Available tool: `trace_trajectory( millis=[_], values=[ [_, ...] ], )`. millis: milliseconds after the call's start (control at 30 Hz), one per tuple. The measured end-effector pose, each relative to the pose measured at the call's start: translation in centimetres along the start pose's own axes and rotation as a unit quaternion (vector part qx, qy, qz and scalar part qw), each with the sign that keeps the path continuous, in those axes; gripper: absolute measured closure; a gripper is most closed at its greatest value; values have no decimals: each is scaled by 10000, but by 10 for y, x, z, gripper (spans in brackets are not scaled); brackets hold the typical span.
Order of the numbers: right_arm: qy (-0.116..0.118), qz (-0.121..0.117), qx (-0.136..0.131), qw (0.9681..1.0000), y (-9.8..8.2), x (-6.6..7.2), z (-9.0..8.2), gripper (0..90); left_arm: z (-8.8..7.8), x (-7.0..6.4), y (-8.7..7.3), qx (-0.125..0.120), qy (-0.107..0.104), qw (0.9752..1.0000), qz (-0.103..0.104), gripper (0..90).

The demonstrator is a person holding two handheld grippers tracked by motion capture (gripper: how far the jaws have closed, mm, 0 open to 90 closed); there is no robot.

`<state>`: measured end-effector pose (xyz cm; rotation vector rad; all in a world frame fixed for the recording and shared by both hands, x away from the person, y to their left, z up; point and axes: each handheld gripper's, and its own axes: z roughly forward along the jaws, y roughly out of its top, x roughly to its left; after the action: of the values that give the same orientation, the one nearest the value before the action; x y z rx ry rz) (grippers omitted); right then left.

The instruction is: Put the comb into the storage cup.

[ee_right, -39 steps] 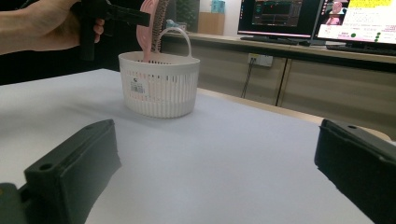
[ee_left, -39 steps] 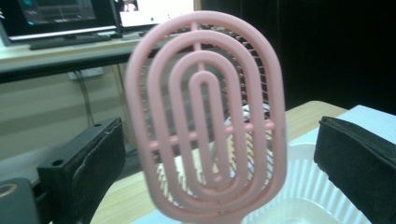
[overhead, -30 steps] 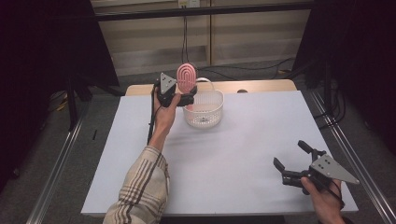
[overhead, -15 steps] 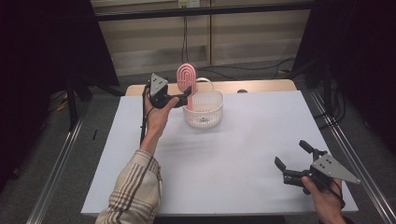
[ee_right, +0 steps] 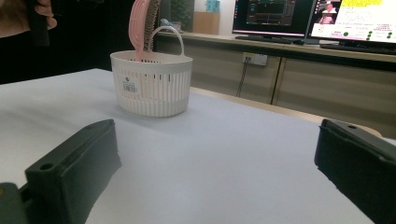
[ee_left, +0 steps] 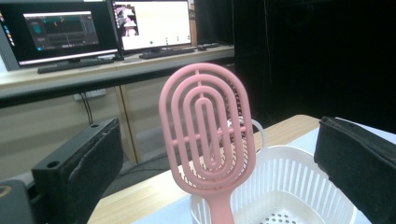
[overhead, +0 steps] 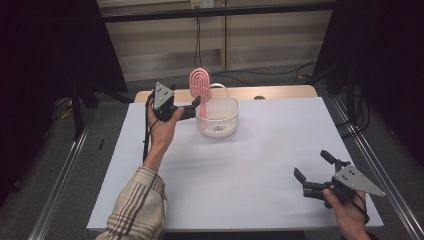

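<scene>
A white tabletop [overhead: 240, 170] lies bare apart from one white slatted basket [overhead: 217, 116] near its far edge — beyond it, a wooden counter with dark monitors [ee_left: 60, 30] and a keyboard, seen from the left gripper view. Nothing stands between the basket and either gripper.

The basket, with a thin hoop handle and a small label on its wall, holds a pink hairbrush [overhead: 200, 85] that stands upright, handle down inside and oval vented head rising well above the rim. It leans toward the basket's left side in the high view.

The left gripper [overhead: 192, 106], raised off the tabletop in the person's hand, sits just left of the basket with its jaws pointed at the brush. In its own view the jaws are spread wide, one on each side of the brush head, touching nothing — the brush stands free.

The right gripper [overhead: 314, 172] hovers low near the front right corner of the tabletop, well apart from the basket, its jaws likewise spread and empty.
</scene>
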<state>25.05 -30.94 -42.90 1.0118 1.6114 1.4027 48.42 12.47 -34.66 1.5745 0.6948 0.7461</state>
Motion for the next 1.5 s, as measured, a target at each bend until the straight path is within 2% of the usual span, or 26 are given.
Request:
trace_trajectory(
  millis=[67,200,333,367,400,467,567,600,633,667,700,767,800,1133,1367,1500],
  values=[
    [1,-20,-3,10000,1,1,0,0,-6,0,2,-100,-43,9999,-131,15],
    [7,-35,-21,10000,2,4,-1,0,-13,-3,2,-93,-24,9999,-45,15],
    [13,-48,-27,10000,2,4,-1,0,-24,-1,-1,-64,8,10000,-76,16],
    [6,-37,-27,10000,2,4,-1,0,-27,0,-2,-88,-22,9997,-225,16],
    [-7,-45,-25,10000,2,4,-1,0,-29,0,-3,-70,-16,9997,-253,17],
    [-11,-56,-24,10000,2,4,-1,0,-33,0,-4,-70,18,9998,-208,17],
    [-12,-54,-19,10000,2,4,0,0,-40,0,-5,-91,55,9996,-254,18],
    [-4,-59,-15,10000,2,4,-1,0,-43,0,-4,-85,-9,9993,-354,26],
    [-6,-62,-13,10000,2,4,-1,0,-46,-1,-3,-87,31,9992,-386,35],
    [-11,-71,-19,10000,2,4,-1,0,-49,-1,-2,-58,99,9995,-291,41],
    [-9,-70,-19,10000,2,4,-1,0,-50,-3,-1,-63,133,9994,-316,41],
    [-12,-70,-21,10000,2,4,-1,0,-55,-3,0,-98,32,9989,-451,41],
    [-12,-70,-20,10000,2,4,-1,0,-56,-4,0,-103,64,9989,-462,41],
    [-15,-78,-15,10000,2,5,-1,0,-73,-5,-5,-252,285,9986,-366,37],
    [-4,-95,-26,10000,2,5,-1,0,-84,-7,-9,-141,231,9988,-400,37],
    [-1,-94,-26,10000,2,5,-1,0,-91,-7,-15,-87,294,9987,-409,36]
  ],
)
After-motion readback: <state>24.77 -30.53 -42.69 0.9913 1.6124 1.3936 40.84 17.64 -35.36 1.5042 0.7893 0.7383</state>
